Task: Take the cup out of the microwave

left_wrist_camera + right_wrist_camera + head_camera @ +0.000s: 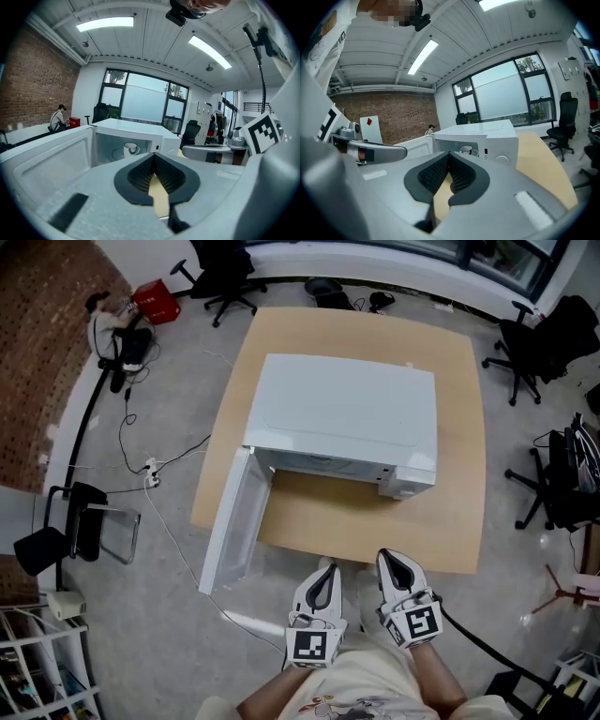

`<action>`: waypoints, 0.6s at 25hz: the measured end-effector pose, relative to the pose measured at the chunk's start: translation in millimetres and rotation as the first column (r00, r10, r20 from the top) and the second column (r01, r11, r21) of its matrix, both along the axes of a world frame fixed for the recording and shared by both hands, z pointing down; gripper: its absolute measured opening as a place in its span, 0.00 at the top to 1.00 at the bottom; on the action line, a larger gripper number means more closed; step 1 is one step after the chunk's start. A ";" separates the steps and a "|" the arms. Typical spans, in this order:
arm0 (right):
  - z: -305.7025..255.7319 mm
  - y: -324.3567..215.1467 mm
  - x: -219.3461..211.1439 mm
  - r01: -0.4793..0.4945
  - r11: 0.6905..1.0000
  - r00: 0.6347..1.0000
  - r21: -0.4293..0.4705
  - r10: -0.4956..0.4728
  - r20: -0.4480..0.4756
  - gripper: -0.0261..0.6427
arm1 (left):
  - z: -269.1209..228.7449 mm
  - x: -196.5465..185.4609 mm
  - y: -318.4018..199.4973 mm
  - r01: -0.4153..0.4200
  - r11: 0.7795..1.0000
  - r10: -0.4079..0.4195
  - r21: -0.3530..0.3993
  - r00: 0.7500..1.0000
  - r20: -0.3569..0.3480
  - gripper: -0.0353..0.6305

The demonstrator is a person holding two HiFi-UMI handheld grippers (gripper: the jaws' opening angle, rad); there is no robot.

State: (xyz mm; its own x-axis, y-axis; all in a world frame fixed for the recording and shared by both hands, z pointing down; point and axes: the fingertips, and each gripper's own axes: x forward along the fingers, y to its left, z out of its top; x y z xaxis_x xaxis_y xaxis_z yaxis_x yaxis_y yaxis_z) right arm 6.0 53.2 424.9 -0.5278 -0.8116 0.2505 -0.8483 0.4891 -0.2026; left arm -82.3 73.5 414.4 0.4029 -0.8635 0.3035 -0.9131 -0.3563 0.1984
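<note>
A white microwave (347, 418) stands on a wooden table (469, 427) with its door (234, 521) swung open to the left. Inside it a white cup (131, 149) sits on the turntable; the right gripper view also shows the cup (465, 149). From the head view the cup is hidden under the microwave's top. My left gripper (325, 570) and right gripper (394, 561) hover side by side just off the table's near edge, pointing at the microwave's open front. Both are shut, with nothing between their jaws, and well short of the cup.
The open door juts out past the table's near-left corner. Office chairs (525, 352) stand around the table and cables (150, 465) run across the floor at left. A black folding chair (75, 531) and a shelf (42, 671) stand at lower left.
</note>
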 end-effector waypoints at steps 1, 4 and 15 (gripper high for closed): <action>1.5 -3.2 -0.1 -0.001 1.000 1.000 -0.008 0.001 0.004 0.95 | 3.2 1.2 -4.5 -0.003 1.000 0.003 -0.004 1.000 -0.011 0.94; 2.7 -11.6 0.3 0.006 1.000 1.000 -0.018 -0.006 0.006 0.95 | 17.8 5.5 -21.1 -0.030 0.999 0.030 0.015 0.999 -0.040 0.94; 34.4 -38.7 13.7 -0.001 0.999 1.000 -0.054 0.000 -0.024 0.95 | 81.9 -4.7 -152.4 0.031 0.992 -0.040 0.119 0.996 0.074 0.47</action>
State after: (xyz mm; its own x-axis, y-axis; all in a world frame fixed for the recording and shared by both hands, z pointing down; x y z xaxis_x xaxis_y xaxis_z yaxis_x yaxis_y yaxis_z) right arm 19.7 14.5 459.3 -0.5208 -0.7969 0.3062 -0.8535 0.4778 -0.2082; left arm -87.0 -78.9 496.3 0.3511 -0.9083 0.2274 -0.9363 -0.3404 0.0861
